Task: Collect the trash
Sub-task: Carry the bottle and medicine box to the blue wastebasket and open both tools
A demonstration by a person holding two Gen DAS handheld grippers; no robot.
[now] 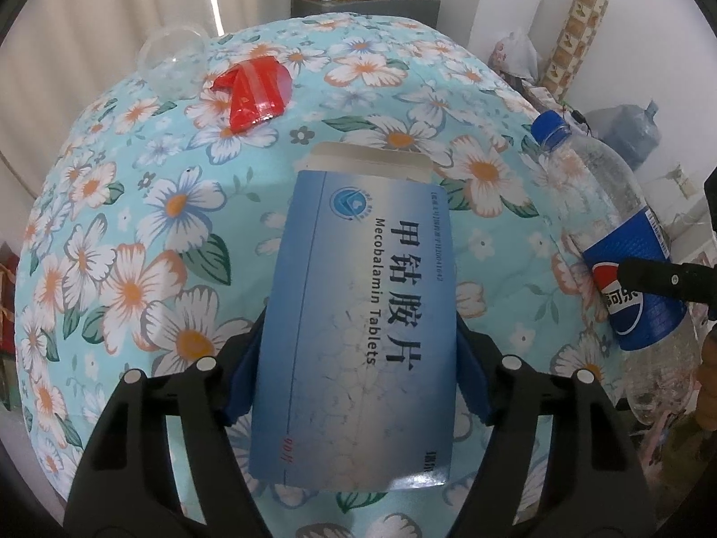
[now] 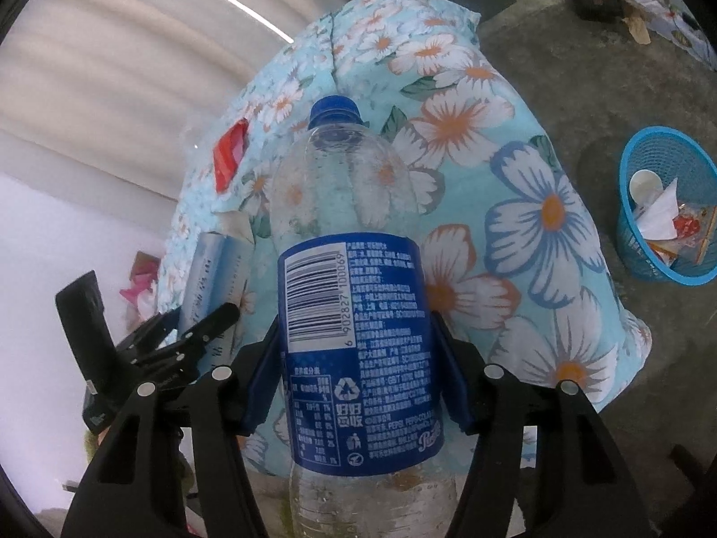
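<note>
Blue tablet box (image 1: 358, 327) clamped in left claw (image 1: 358, 381), Pepsi bottle (image 2: 354, 314) clamped in right claw (image 2: 358, 381)

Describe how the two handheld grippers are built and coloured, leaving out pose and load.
The left gripper and the right gripper look alike: matte black plastic linkage arms in a forked V shape, round silver pivot pins at the joints, and flat dark blue pads lining the fingers. No cables, sleeves or readable markings show on either.
</note>
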